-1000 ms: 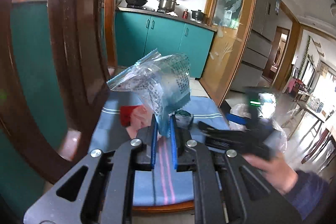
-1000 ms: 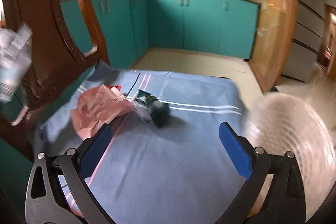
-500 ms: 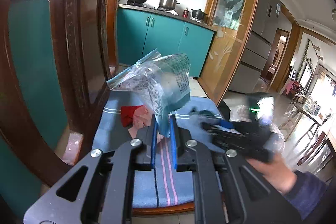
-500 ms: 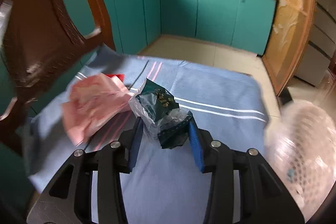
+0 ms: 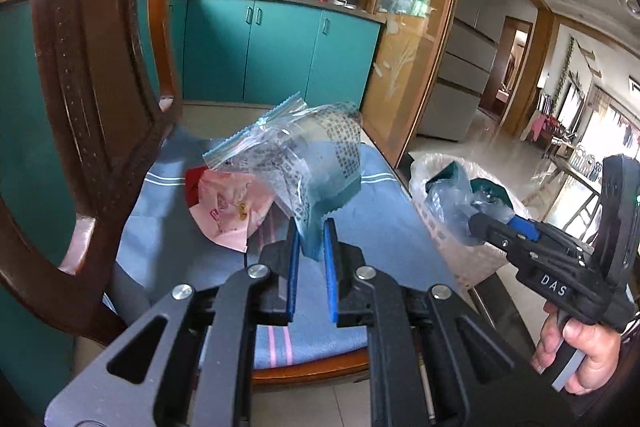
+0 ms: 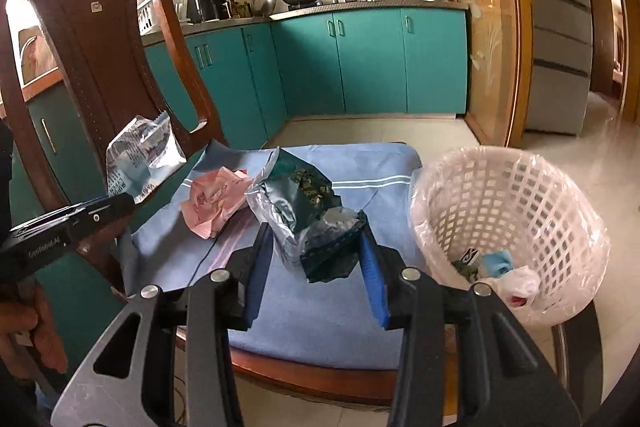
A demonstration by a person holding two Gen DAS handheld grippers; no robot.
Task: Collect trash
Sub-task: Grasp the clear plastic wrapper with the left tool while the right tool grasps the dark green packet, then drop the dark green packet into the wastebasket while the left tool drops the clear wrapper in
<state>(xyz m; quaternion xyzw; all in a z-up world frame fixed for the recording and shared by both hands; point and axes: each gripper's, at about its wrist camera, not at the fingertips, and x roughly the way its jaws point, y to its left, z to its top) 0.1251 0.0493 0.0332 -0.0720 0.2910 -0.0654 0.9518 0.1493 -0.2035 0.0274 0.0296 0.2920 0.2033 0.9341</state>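
Note:
My left gripper [image 5: 310, 231] is shut on a clear printed plastic bag [image 5: 296, 163] and holds it above the blue chair cushion [image 5: 168, 239]; the bag also shows in the right wrist view [image 6: 140, 159]. My right gripper [image 6: 316, 251] is shut on a dark green and silver foil packet [image 6: 308, 211], lifted off the cushion [image 6: 320, 319]. In the left wrist view the packet [image 5: 476, 195] is over the white trash basket [image 5: 448, 239]. A crumpled pink wrapper [image 6: 216, 199] lies on the cushion.
The white mesh basket [image 6: 516, 211], lined with plastic, stands right of the chair with some trash inside. The brown chair back [image 6: 92, 67] rises at left. Teal kitchen cabinets [image 6: 360, 63] stand behind, with tiled floor [image 6: 608, 163] at right.
My right gripper closed on the green foil packet, lifted it off the cushion and carried it right toward the basket. My left gripper kept hold of the clear bag.

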